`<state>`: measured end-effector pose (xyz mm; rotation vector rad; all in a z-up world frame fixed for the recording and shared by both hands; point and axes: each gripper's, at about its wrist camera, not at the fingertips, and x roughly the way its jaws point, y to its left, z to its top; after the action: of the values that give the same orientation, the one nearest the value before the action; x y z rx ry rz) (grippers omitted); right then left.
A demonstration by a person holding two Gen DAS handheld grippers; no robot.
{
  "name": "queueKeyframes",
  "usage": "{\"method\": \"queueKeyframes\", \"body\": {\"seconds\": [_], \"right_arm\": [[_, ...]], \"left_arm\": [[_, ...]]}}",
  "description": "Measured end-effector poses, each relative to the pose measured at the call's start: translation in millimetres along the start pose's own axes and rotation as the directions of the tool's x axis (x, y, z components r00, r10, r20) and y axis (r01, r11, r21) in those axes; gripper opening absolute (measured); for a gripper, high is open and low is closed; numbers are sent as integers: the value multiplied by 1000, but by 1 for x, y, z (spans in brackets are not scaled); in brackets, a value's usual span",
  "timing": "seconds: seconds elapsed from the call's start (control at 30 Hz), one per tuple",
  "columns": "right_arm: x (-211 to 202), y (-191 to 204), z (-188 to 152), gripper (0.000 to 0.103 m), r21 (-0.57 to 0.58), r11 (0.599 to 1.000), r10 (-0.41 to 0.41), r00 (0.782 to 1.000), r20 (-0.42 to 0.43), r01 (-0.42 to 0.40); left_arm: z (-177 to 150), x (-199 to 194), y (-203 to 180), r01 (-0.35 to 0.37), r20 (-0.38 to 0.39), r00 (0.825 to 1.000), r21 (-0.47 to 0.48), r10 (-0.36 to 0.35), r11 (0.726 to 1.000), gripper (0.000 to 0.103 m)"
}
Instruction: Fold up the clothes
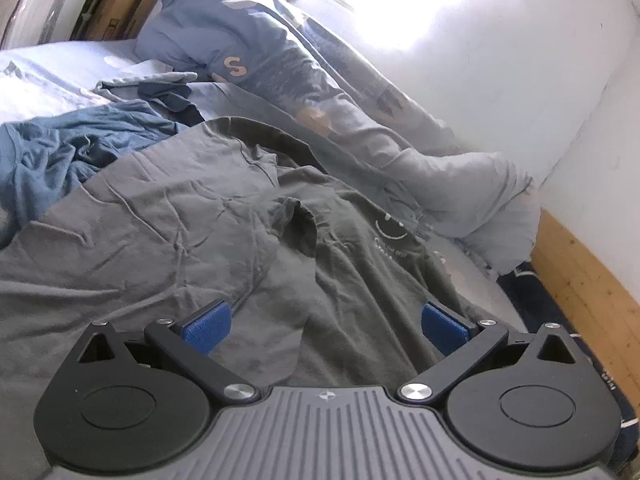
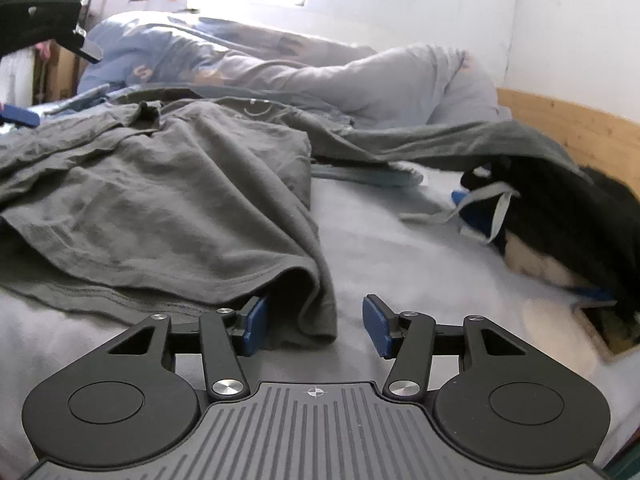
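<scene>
A grey T-shirt with a small white print lies crumpled on the bed. My left gripper is open just above its cloth, blue pads wide apart, nothing between them. In the right wrist view the same grey T-shirt lies at the left with its hem corner hanging between the jaws of my right gripper. The jaws are open, and the left pad sits under the hem fold. The left gripper also shows at the top left of that view.
A blue garment lies crumpled beyond the shirt at the left. A light blue duvet is bunched along the white wall. A dark garment with grey straps lies at the right near the wooden bed frame. The pale sheet shows between them.
</scene>
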<state>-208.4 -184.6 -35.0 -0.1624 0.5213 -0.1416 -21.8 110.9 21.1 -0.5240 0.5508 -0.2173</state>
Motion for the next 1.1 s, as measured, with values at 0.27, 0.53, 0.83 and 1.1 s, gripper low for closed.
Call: {"method": "queueKeyframes", "body": {"seconds": [0.27,0.53,0.83,1.1], "right_arm": [[13,-26,9,53,65,994,-83,996,12,82],[18,-41,16,46,94,989,-117,993,22,114],[4,-49,35,11,73,983,-173,981,92,167],[20,-88,42,14,113,967,-227,974,-21,228]], "left_arm": [[2,-14,8,-58,16,998,50,57,997,103],[8,-35,39,-196,32,981,67,194,978,103],[10,-53,66,-254,15,967,52,254,966,103],[12,-53,72,-252,-11,967,59,253,966,103]]}}
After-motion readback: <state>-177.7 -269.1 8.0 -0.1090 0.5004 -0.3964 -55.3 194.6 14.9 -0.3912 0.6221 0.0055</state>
